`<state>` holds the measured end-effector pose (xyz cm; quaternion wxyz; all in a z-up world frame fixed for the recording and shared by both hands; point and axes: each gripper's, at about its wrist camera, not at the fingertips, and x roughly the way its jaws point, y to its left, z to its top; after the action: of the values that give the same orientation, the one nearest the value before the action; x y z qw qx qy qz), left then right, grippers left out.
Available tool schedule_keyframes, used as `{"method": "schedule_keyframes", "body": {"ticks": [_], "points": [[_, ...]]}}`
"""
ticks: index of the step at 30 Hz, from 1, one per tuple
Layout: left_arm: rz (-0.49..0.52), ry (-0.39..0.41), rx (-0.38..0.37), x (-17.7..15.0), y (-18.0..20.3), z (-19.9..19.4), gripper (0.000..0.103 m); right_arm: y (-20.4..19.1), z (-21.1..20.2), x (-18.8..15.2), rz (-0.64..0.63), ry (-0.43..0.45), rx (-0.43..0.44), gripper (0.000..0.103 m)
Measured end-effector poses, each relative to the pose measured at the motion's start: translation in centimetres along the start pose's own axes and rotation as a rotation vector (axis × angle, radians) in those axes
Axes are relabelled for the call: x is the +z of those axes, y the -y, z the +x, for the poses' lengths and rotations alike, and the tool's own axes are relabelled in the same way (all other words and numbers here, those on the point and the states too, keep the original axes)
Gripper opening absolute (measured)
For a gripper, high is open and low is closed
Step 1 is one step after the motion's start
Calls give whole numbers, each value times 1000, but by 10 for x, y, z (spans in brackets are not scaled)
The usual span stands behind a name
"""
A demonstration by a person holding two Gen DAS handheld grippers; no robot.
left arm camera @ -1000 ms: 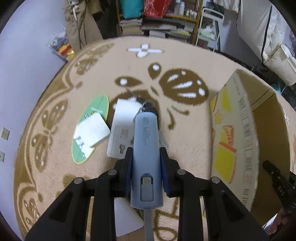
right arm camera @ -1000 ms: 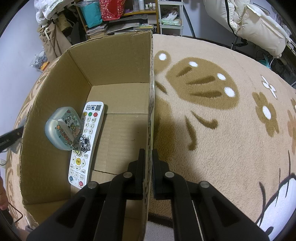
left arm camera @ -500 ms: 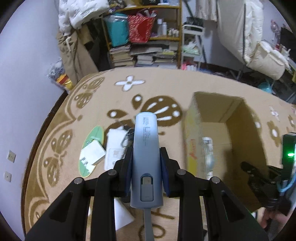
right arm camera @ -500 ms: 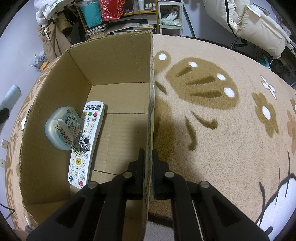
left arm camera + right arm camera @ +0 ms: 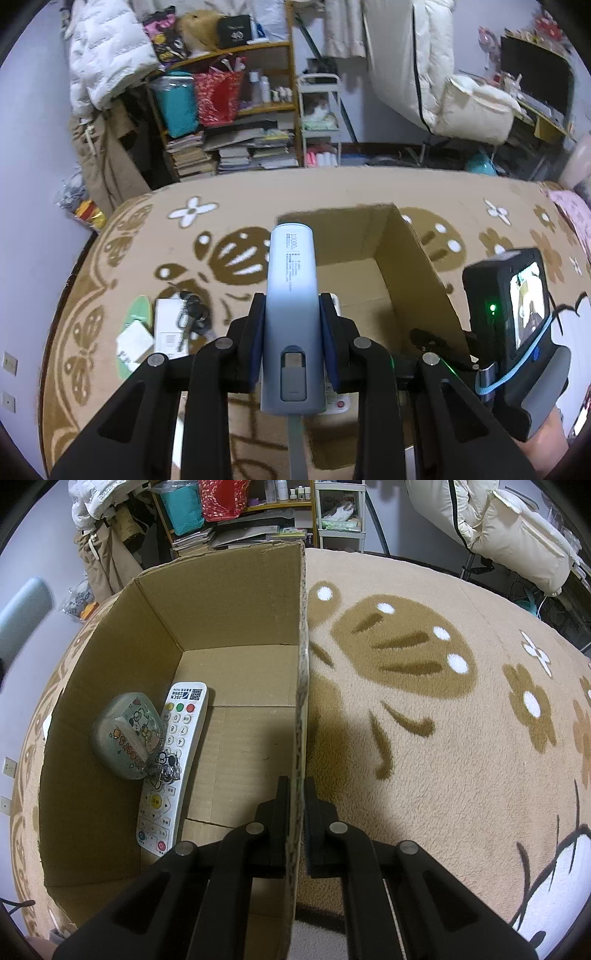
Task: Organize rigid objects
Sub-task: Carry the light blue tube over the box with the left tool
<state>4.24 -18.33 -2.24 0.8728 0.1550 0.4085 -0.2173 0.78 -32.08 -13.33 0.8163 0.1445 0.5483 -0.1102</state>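
With your left gripper [image 5: 291, 332] clamped on the pale blue slab-shaped power bank [image 5: 291, 306] and the right gripper [image 5: 297, 812] pinching the open brown cardboard box [image 5: 229, 602] wall, you wanna lower it beside the white remote [image 5: 173, 760].

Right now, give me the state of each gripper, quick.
Left gripper: closed on the blue power bank.
Right gripper: closed on the side wall of the cardboard box.

Left wrist: high, facing far across carpet [image 5: 236, 199] into cardboard box [image 5: 413, 258]. Right wrist: close on box wall [image 5: 301, 686], facing down. Shared: box interior.
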Motion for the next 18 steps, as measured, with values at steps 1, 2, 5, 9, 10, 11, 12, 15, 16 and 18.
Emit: {"method": "schedule_keyframes", "body": {"ticks": [1, 2, 5, 9, 10, 11, 12, 15, 16, 18], "points": [[5, -9, -14, -1, 4, 4, 26, 0, 0, 0, 1, 0, 0, 7], [4, -13, -28, -2, 7, 7, 26, 0, 0, 0, 1, 0, 0, 7], [5, -21, -67, -4, 14, 14, 26, 0, 0, 0, 1, 0, 1, 7], [17, -48, -88, -7, 23, 26, 26, 0, 0, -1, -1, 0, 2, 7], [17, -54, -87, -8, 24, 28, 26, 0, 0, -1, 0, 0, 2, 7], [18, -63, -83, -10, 24, 32, 26, 1, 0, -1, 0, 0, 2, 7], [19, -69, -80, -11, 24, 35, 26, 0, 0, -1, 0, 0, 3, 7], [2, -90, -85, -12, 21, 42, 26, 0, 0, -1, -2, 0, 1, 7], [-3, -93, -86, -12, 20, 44, 26, 1, 0, -1, -1, 0, 2, 7], [-3, -99, -88, -11, 19, 51, 26, 0, 0, -1, -2, 0, 1, 7]]}}
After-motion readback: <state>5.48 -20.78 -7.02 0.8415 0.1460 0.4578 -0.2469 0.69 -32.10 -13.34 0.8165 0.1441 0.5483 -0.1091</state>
